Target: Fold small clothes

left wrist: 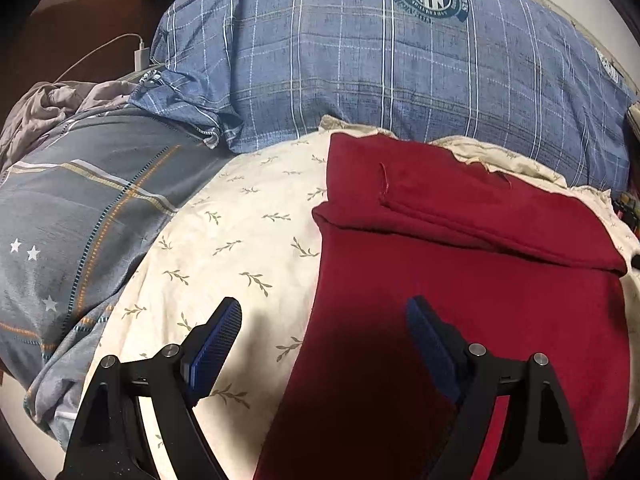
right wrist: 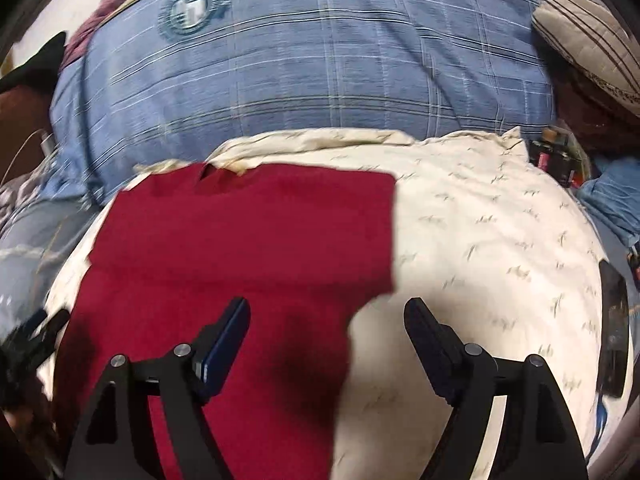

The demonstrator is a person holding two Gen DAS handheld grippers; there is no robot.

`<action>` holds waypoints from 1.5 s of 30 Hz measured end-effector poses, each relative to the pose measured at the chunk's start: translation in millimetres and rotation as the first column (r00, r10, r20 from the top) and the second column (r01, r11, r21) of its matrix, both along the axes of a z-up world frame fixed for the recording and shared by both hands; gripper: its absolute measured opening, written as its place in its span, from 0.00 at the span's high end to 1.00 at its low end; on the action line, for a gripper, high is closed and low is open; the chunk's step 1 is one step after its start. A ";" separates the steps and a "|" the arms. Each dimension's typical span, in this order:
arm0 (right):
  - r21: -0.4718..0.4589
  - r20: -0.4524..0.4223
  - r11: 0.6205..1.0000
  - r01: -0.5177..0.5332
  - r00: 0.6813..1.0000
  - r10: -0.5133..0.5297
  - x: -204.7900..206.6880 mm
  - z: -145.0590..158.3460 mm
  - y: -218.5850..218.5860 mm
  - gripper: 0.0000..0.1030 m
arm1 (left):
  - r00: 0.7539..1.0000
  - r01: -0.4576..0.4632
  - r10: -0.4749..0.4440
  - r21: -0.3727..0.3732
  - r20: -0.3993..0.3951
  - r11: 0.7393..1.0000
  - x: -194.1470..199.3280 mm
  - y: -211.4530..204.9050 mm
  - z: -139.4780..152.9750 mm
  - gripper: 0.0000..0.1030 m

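Note:
A dark red garment [left wrist: 460, 280] lies flat on a cream leaf-print pillow [left wrist: 240, 240], its far part folded over toward me into a doubled band. My left gripper [left wrist: 324, 312] is open and empty, hovering above the garment's left edge. In the right wrist view the same red garment [right wrist: 240, 248] lies left of centre on the cream pillow [right wrist: 500, 240]. My right gripper [right wrist: 328, 312] is open and empty above the garment's right edge.
A blue plaid pillow [left wrist: 380, 72] with a round crest lies behind the cream one. A grey striped quilt [left wrist: 80, 220] is at the left, with a white charger and cable [left wrist: 140, 56]. A dark phone [right wrist: 612, 328] lies at the right. A striped cushion [right wrist: 588, 40] sits far right.

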State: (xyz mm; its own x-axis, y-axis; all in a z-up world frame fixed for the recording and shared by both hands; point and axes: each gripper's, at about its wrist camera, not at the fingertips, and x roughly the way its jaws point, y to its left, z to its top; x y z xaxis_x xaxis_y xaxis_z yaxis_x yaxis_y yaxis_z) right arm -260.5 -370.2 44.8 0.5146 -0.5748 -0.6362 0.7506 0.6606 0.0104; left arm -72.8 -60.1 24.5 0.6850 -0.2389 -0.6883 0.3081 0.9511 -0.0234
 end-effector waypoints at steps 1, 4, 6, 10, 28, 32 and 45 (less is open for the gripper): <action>0.004 -0.002 1.000 -0.013 1.000 0.013 6.5 0.4 -7.9 0.23 | 1.000 0.000 0.000 0.004 -0.003 1.000 1.0 -0.8 -1.5 0.19; 0.019 -0.017 0.999 -0.039 0.999 0.039 24.3 -3.6 -22.6 0.37 | 1.000 -0.003 0.004 0.016 -0.018 1.000 6.1 -3.5 -6.7 0.19; 0.032 -0.025 0.999 -0.037 0.999 0.038 35.6 -9.6 -35.5 0.42 | 0.999 -0.006 0.007 0.025 -0.031 1.000 9.9 -5.5 -11.0 0.19; 0.066 -0.080 0.998 0.013 0.997 -0.007 49.9 -30.2 -65.8 0.43 | 0.999 -0.007 0.009 0.040 -0.040 0.999 14.0 -8.8 -14.8 0.18; 0.072 -0.020 0.993 -0.096 0.995 0.098 -20.8 -11.8 24.3 0.35 | 0.999 -0.001 0.002 0.038 -0.035 0.999 3.6 -5.3 -7.8 0.18; 0.085 -0.005 0.989 -0.123 0.992 0.124 -32.1 -13.9 42.0 0.29 | 1.000 -0.005 0.006 0.046 -0.020 0.999 -3.7 -3.6 -2.7 0.18; 0.163 -0.002 0.971 -0.172 0.985 0.175 -48.7 -39.0 62.5 0.29 | 0.998 0.004 -0.001 0.063 -0.055 0.998 -19.5 2.9 -5.2 0.18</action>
